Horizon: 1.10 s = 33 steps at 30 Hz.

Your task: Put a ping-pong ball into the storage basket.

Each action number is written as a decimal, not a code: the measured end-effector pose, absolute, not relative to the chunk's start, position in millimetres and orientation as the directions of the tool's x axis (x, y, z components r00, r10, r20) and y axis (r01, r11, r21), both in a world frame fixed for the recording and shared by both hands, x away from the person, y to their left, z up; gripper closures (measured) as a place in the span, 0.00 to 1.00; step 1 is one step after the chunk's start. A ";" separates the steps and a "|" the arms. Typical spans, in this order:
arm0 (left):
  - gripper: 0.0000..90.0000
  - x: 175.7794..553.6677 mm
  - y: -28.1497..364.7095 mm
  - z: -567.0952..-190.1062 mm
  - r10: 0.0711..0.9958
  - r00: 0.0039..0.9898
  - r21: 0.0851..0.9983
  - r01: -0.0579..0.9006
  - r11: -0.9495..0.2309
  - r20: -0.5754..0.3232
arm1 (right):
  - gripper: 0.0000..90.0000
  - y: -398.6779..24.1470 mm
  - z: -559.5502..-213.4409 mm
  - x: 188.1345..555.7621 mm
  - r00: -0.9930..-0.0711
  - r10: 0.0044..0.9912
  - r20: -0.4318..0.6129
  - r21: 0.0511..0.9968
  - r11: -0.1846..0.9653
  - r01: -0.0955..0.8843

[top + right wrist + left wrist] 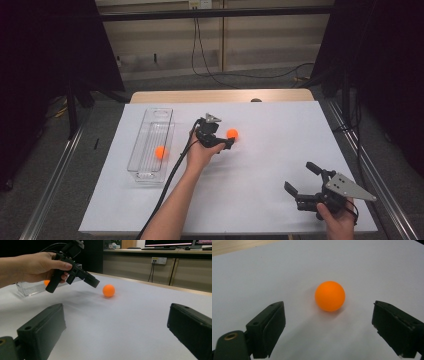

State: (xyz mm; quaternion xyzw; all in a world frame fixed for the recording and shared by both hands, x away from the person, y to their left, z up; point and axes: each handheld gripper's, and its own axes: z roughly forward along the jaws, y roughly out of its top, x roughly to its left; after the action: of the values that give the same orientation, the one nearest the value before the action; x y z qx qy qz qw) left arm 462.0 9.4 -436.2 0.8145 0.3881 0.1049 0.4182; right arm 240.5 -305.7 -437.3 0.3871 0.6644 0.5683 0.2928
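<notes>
An orange ball (232, 134) (330, 296) (108, 290) rests on the white paper-covered table (270, 130). My left gripper (226, 140) (327, 316) is open just short of the ball, tilted down toward it, with nothing between its jaws. From the right gripper view, the left gripper (92, 282) hangs slightly above the table, close beside the ball. A second orange ball (160, 152) (46, 282) lies inside a clear plastic bin (150, 172) (30, 290) at the left. My right gripper (299, 177) (117, 315) stands open and empty near the front right corner.
A black cable (167, 185) trails from the left gripper along the forearm toward the front edge. The wooden table edge (220, 96) shows beyond the paper. Dark curtains and metal floor rails flank both sides.
</notes>
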 end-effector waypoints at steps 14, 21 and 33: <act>0.13 467.9 3.0 -440.8 0.725 0.673 0.760 0.545 -0.354 -0.146 | 0.01 -305.7 -437.3 240.3 -0.530 0.847 0.049 0.982 0.056 0.181; 0.14 470.5 1.0 -444.7 0.732 0.665 0.760 0.550 -0.346 -0.149 | 0.01 -305.9 -437.3 240.3 -0.528 0.848 0.052 0.982 0.053 0.182; 0.15 474.3 -1.4 -449.0 0.742 0.655 0.767 0.548 -0.335 -0.144 | 0.01 -306.0 -437.4 240.3 -0.529 0.847 0.053 0.982 0.053 0.184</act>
State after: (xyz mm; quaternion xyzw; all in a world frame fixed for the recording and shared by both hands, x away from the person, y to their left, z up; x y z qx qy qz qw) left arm 474.3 -1.4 -449.0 0.8085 0.3989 0.1166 0.4167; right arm 240.3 -306.0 -437.4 0.3879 0.6642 0.5685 0.2918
